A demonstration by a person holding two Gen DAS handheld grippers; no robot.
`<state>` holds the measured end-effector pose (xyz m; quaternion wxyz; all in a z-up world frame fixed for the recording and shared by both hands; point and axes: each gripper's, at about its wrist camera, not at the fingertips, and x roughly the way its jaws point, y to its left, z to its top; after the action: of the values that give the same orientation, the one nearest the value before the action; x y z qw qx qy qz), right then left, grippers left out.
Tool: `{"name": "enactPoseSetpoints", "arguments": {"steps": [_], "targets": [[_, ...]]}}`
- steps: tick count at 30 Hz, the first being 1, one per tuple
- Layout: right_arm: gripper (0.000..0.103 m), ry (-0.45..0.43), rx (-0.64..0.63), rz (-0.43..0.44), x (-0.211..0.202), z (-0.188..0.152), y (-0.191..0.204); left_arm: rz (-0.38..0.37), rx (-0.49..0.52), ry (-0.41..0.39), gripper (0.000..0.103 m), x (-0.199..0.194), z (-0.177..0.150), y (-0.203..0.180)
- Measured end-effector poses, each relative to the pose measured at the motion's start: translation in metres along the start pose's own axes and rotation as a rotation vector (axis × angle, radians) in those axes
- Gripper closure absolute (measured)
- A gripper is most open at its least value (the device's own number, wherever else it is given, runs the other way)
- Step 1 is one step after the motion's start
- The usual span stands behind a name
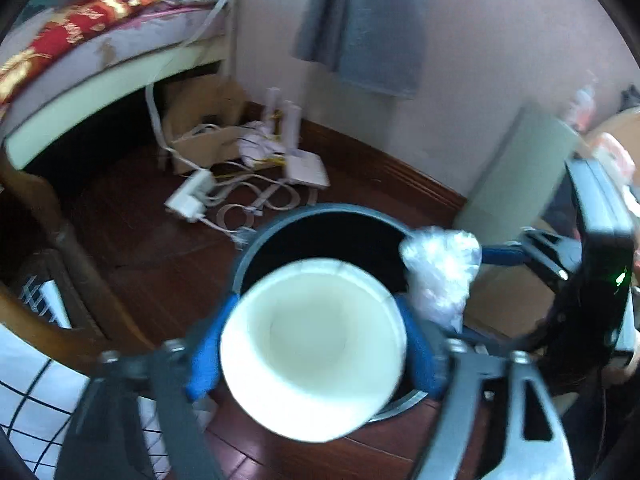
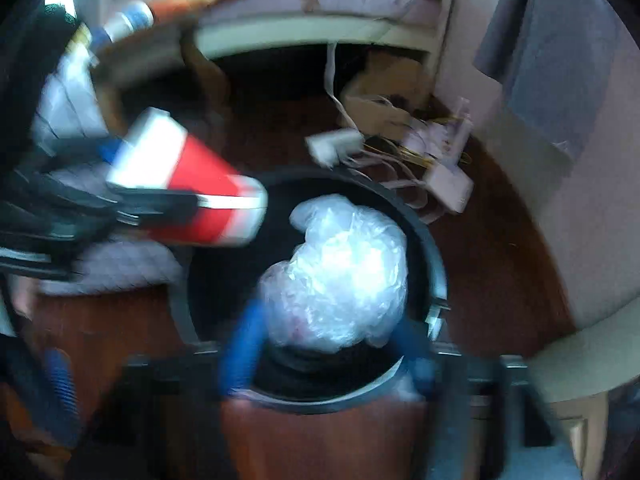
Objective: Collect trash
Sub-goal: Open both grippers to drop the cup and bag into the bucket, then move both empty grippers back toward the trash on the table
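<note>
My left gripper (image 1: 312, 340) is shut on a paper cup (image 1: 316, 348), white inside and red outside, and holds it over the near rim of a dark round trash bin (image 1: 320, 212). In the right wrist view the cup (image 2: 200, 200) lies on its side at the bin's left edge. My right gripper (image 2: 328, 344) is shut on a crumpled clear plastic bag (image 2: 340, 272) and holds it over the bin's opening (image 2: 436, 264). The bag also shows in the left wrist view (image 1: 440, 272) at the bin's right rim.
The bin stands on a dark wooden floor (image 1: 152, 240). A power strip, cables and a router (image 1: 240, 188) lie behind it by the wall. A bed (image 1: 80, 60) is at the left, a cardboard box (image 1: 200, 120) under its end. A pale cabinet (image 1: 516, 176) stands right.
</note>
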<state>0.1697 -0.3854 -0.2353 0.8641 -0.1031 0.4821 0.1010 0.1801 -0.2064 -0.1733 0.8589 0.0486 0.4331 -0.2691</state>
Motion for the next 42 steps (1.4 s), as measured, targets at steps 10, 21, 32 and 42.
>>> {"name": "enactPoseSetpoints", "arguments": {"steps": [10,21,32,42], "targets": [[0.000,-0.046,0.156,-0.069,-0.016,0.005,-0.035,0.155,-0.041,-0.049,0.000,-0.023,0.000,0.011],[0.000,-0.141,0.225,-0.111,-0.059,0.025,-0.028,0.218,-0.051,-0.158,0.000,-0.059,0.012,0.017],[0.000,-0.273,0.197,-0.084,-0.101,0.067,0.028,0.316,-0.127,-0.301,0.000,-0.137,0.011,0.048],[0.000,-0.350,0.103,-0.008,-0.120,0.099,0.097,0.431,-0.225,-0.369,0.000,-0.193,-0.016,0.091]]}}
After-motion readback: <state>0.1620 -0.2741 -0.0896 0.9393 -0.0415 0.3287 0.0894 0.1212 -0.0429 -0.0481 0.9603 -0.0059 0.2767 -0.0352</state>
